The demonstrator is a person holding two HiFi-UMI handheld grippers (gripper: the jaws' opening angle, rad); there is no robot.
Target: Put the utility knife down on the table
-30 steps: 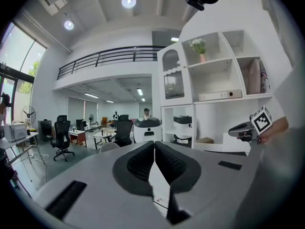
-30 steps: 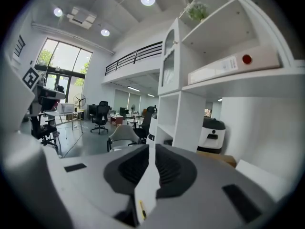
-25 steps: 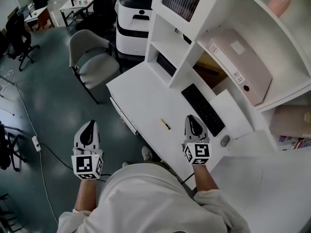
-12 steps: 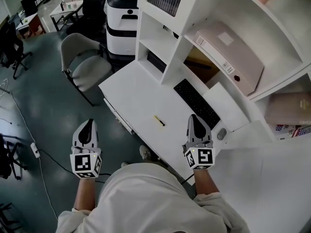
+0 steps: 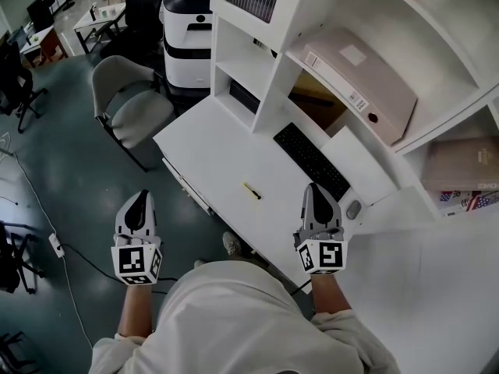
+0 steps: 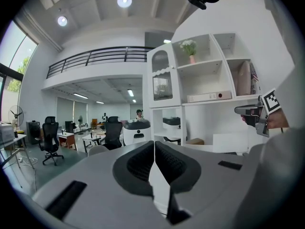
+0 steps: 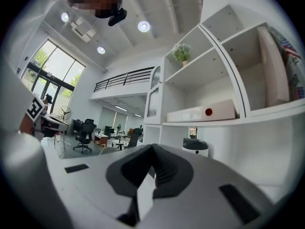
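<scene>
The yellow utility knife (image 5: 251,191) lies flat on the white table (image 5: 209,156), near its front edge, with no gripper touching it. My right gripper (image 5: 318,195) hovers to the right of the knife, over the table's edge by the keyboard, its jaws shut with nothing between them. My left gripper (image 5: 137,206) hangs off the table to the left, above the floor, also shut and empty. In the left gripper view its jaws (image 6: 154,161) meet in front of the distant shelf unit. In the right gripper view the jaws (image 7: 152,168) are pressed together.
A black keyboard (image 5: 310,160) and a grey mouse (image 5: 353,209) lie on the table under the white shelf unit (image 5: 273,68), which holds a pink binder (image 5: 362,80). A grey chair (image 5: 129,107) and a printer (image 5: 185,29) stand beyond the table's left end.
My right gripper has risen and drifted slightly right, away from the knife lying on the table. The left gripper has barely shifted.
</scene>
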